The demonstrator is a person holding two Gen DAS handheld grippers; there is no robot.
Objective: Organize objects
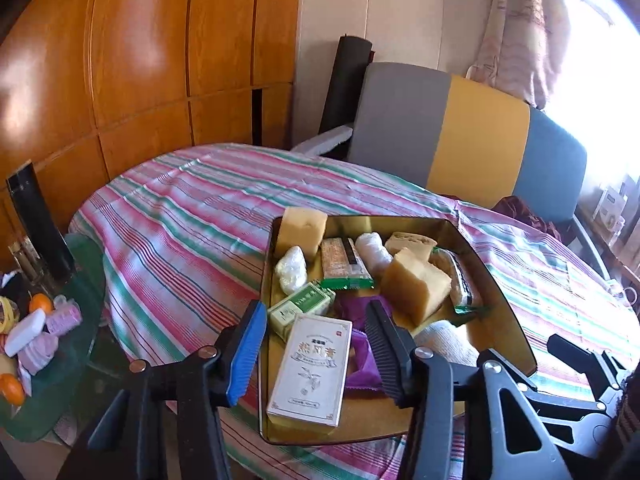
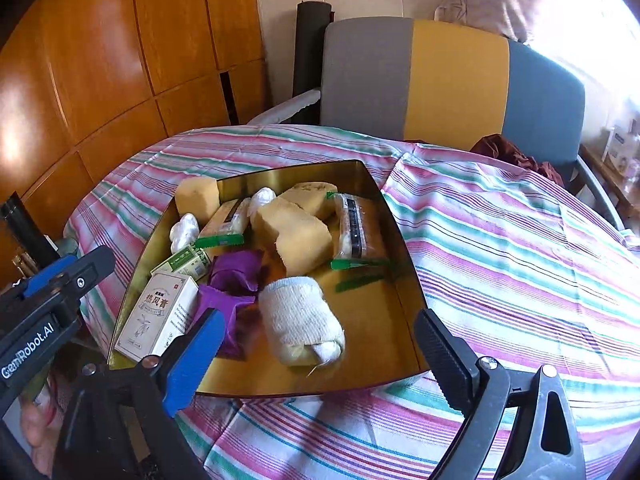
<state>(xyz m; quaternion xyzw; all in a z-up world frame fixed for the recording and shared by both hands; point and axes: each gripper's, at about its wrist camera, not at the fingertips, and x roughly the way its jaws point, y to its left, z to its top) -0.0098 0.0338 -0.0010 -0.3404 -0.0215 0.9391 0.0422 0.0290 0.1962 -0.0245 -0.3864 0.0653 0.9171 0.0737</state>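
A gold metal tray (image 1: 496,280) (image 2: 404,240) lies on the striped tablecloth and holds several items. A white carton (image 1: 310,368) (image 2: 156,316) lies at its near left beside a green-white box (image 1: 300,308) (image 2: 184,262). Purple wrappers (image 2: 236,276), yellow sponges (image 1: 416,284) (image 2: 294,236), packaged snack bars (image 1: 344,264) (image 2: 354,228) and a rolled white cloth (image 2: 300,318) lie inside. My left gripper (image 1: 316,352) is open, its jaws either side of the carton. My right gripper (image 2: 320,364) is open over the tray's near edge, close to the cloth roll.
A grey, yellow and blue chair (image 1: 472,140) (image 2: 452,80) stands behind the table. A wooden wardrobe (image 1: 140,60) fills the left. A low green table (image 1: 52,320) at the left holds oranges and packets. The striped tablecloth (image 2: 520,240) stretches to the right.
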